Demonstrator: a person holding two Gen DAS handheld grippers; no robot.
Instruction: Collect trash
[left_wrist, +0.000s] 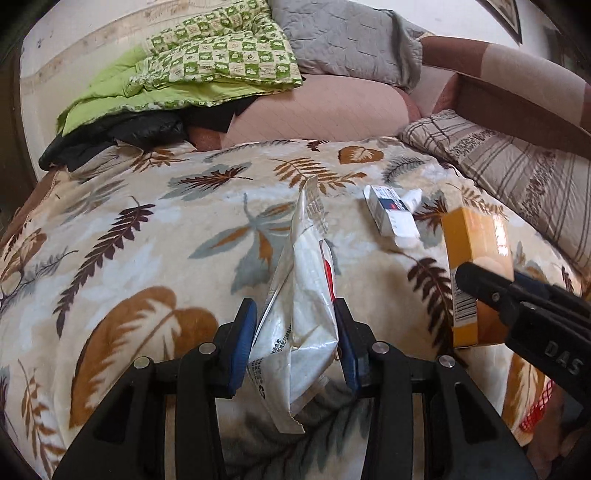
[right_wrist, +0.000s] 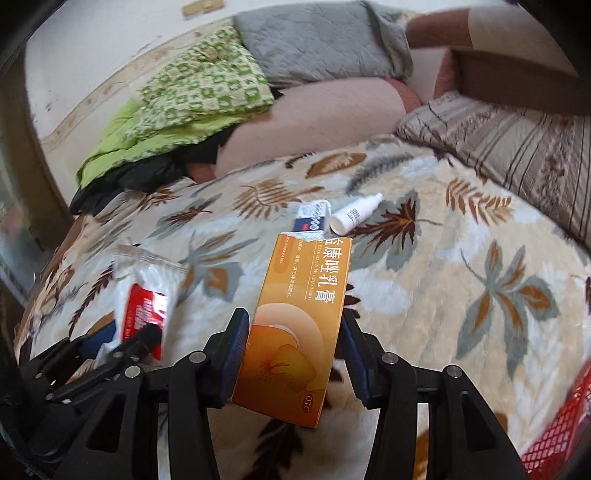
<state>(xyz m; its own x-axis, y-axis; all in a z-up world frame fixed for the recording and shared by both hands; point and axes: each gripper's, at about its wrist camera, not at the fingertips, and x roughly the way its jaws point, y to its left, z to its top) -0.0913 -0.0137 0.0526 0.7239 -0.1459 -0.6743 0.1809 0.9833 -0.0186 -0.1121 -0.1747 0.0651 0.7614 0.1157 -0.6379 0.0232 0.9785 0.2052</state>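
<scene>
On a bed covered by a cream leaf-print blanket (left_wrist: 155, 236), our left gripper (left_wrist: 295, 343) clamps a crumpled white plastic wrapper (left_wrist: 303, 295), its long axis pointing away from us. Our right gripper (right_wrist: 291, 354) clamps an orange cardboard medicine box (right_wrist: 299, 317), also pointing forward. A red mesh basket (right_wrist: 554, 439) is at the right edge; we cannot see its contents.
</scene>
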